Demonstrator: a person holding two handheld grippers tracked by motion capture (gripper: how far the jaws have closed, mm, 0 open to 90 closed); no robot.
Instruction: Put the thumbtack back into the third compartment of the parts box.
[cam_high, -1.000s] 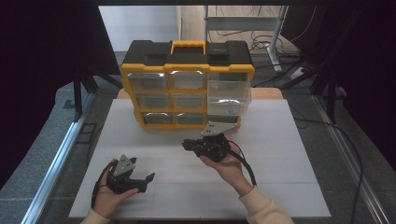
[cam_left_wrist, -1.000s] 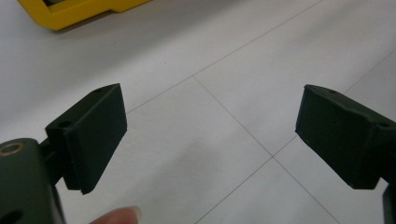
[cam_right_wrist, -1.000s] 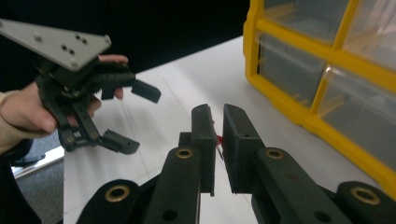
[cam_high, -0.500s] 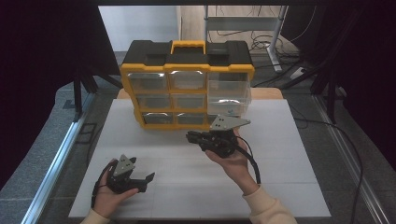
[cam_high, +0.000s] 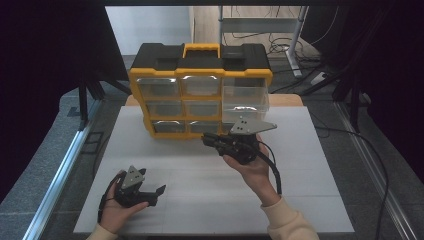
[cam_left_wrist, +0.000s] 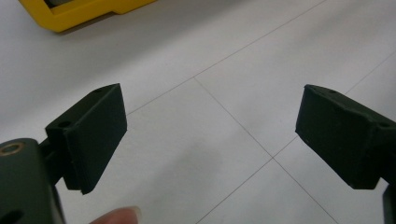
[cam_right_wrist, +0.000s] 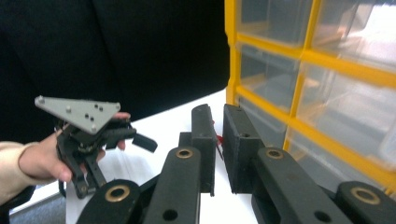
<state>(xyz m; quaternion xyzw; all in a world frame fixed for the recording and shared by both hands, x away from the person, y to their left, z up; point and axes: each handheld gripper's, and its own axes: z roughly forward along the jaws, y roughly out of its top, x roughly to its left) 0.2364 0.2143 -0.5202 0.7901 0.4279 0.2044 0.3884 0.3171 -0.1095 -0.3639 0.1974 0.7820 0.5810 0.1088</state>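
Note:
A yellow and black drawer organizer (cam_high: 200, 95) with clear drawers stands at the back of the white table (cam_high: 300, 165). My right gripper (cam_high: 206, 139) hangs in the air just in front of its bottom row of drawers and points left. Its jaws stand together, shut (cam_right_wrist: 218, 126), and a small red speck shows in the slit between them; I cannot tell what it is. Those clear drawers (cam_right_wrist: 327, 121) lie close at the right in the right gripper view. My left gripper (cam_high: 156, 196) rests low at the table's front left. It is open (cam_left_wrist: 210, 126), with bare table between its pads.
A cable (cam_high: 274, 172) trails from the right gripper along the person's forearm. Metal rails (cam_high: 55, 175) run along both sides of the table. A metal stand and loose cables (cam_high: 280, 40) lie on the floor behind the organizer.
The right hand has lifted its gripper and carried it a little rightward, closer to the organizer's front. The left hand and its gripper have stayed put.

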